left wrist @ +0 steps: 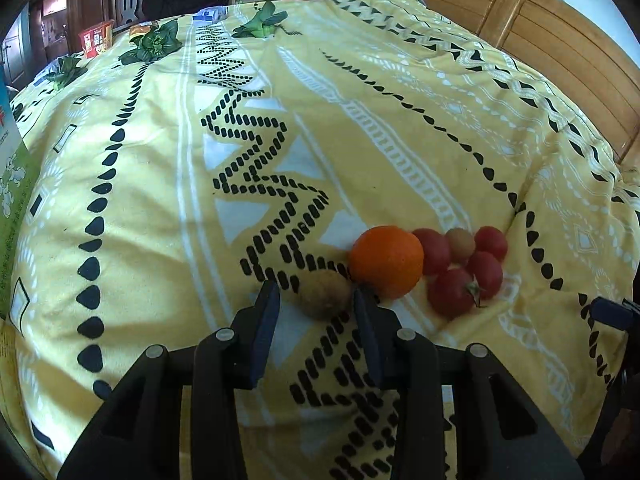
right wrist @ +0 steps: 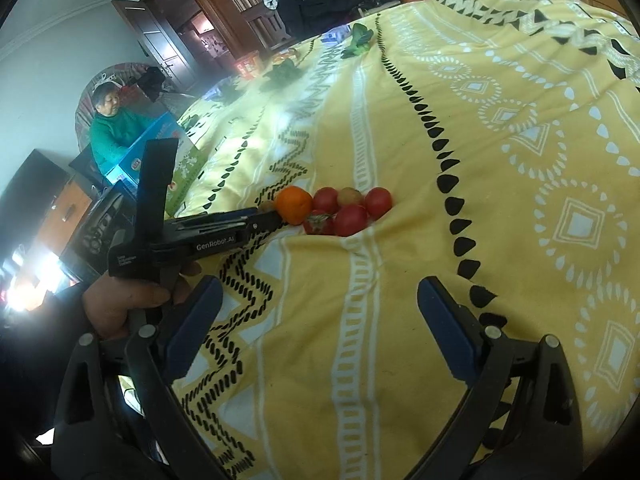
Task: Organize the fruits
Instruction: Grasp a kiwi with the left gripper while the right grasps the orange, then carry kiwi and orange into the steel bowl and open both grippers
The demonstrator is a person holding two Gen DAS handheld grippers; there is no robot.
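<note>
- The left claw (left wrist: 316, 308) was narrowed, its two blue pads standing either side of the kiwi (left wrist: 326, 294). The right pad looked to touch the kiwi, while a sliver of cloth showed beside the left one, so a firm hold could not be confirmed.
- The kiwi lay straight ahead between the fingertips, its long axis running roughly across the gap. It sat at the near left end of the fruit cluster, touching or just beside the orange (left wrist: 387, 261).
- Beyond the orange, several tomatoes (left wrist: 452, 292) huddled together in a dip of the yellow bedspread (left wrist: 152, 208).
- The right claw (right wrist: 320, 320) stood wide and held nothing, well back from the fruit, so the left hand (right wrist: 132, 300) was plainly the nearer one.
- Judged from this, the next move was to lift the kiwi clear without nudging the orange.
- Farther off, leafy greens (left wrist: 154, 42) lay near the far edge of the bed.
</note>
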